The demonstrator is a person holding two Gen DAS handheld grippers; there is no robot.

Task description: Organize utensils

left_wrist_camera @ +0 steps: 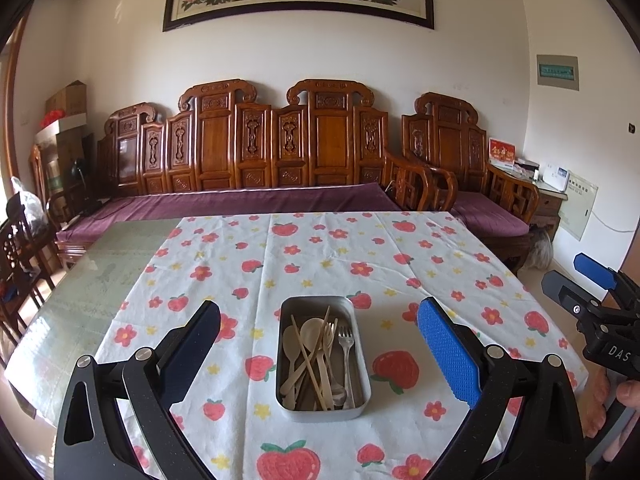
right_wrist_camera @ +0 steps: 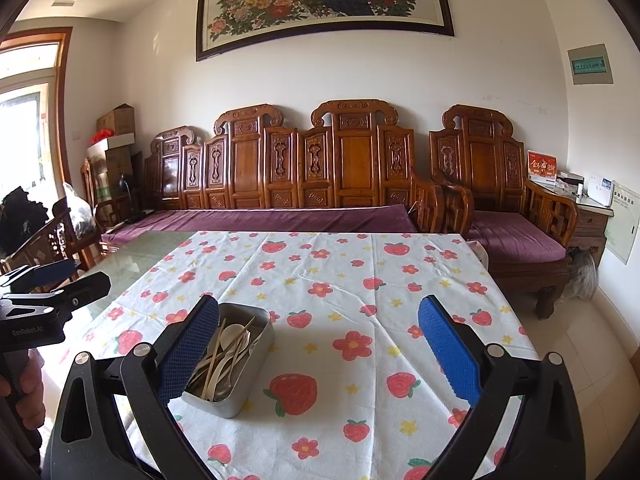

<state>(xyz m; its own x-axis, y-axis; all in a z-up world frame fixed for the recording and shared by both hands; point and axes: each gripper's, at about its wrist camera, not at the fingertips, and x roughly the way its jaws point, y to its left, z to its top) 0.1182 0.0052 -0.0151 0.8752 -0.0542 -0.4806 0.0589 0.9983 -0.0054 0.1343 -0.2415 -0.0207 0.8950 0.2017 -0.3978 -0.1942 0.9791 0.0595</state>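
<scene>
A grey metal box (left_wrist_camera: 322, 411) sits on the strawberry-print tablecloth (left_wrist_camera: 320, 256). It holds several pale wooden spoons (left_wrist_camera: 313, 332), chopsticks (left_wrist_camera: 308, 354) and a metal fork (left_wrist_camera: 346, 344). My left gripper (left_wrist_camera: 320, 344) is open and empty, with the box centred between its fingers and just below them. My right gripper (right_wrist_camera: 318, 344) is open and empty over bare cloth (right_wrist_camera: 360, 280); the box (right_wrist_camera: 244, 384) lies by its left finger (right_wrist_camera: 188, 348), which hides part of it. Each gripper shows at the edge of the other's view.
The cloth covers the right part of a glass-topped table (left_wrist_camera: 100, 280). A carved wooden sofa (left_wrist_camera: 280, 152) with purple cushions stands behind it. A wooden chair (left_wrist_camera: 20, 256) stands at the left. Tiled floor (right_wrist_camera: 600, 328) lies off the table's right edge.
</scene>
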